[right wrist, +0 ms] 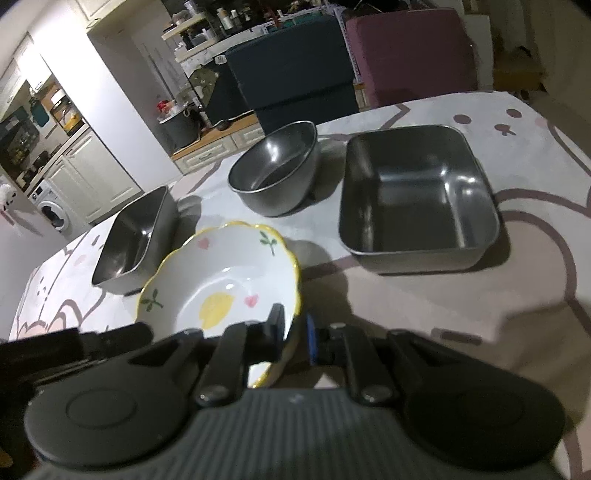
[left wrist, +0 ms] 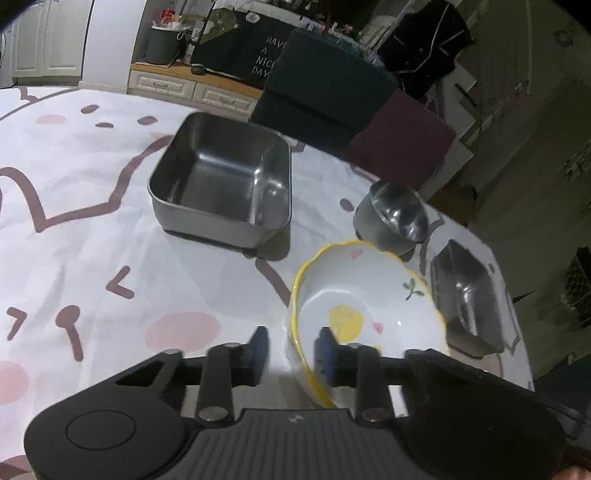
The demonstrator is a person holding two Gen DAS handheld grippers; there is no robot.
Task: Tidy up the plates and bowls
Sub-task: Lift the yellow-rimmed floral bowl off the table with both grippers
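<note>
On patterned tablecloth [left wrist: 92, 258]: large square steel container [left wrist: 221, 184], far side; small rectangular steel tray [right wrist: 136, 240]; round steel bowl [right wrist: 277, 173]; ceramic yellow-rimmed bowl [right wrist: 221, 280], nearest. Left gripper [left wrist: 291, 354] and right gripper [right wrist: 295, 332] each straddle its rim, narrowed; contact unclear.

we read this as a lived-in home, open kitchen and living area. washing machine [right wrist: 51, 212] under cream cabinets [right wrist: 92, 177] at the left, cluttered shelves [right wrist: 207, 26] at the back, a drawer unit [left wrist: 173, 86] with a bin [left wrist: 162, 44] on top, dark clothes hanging [left wrist: 421, 40], upholstered seats [right wrist: 410, 55] behind a table with a cartoon-print cloth [left wrist: 74, 221] holding dishware.
</note>
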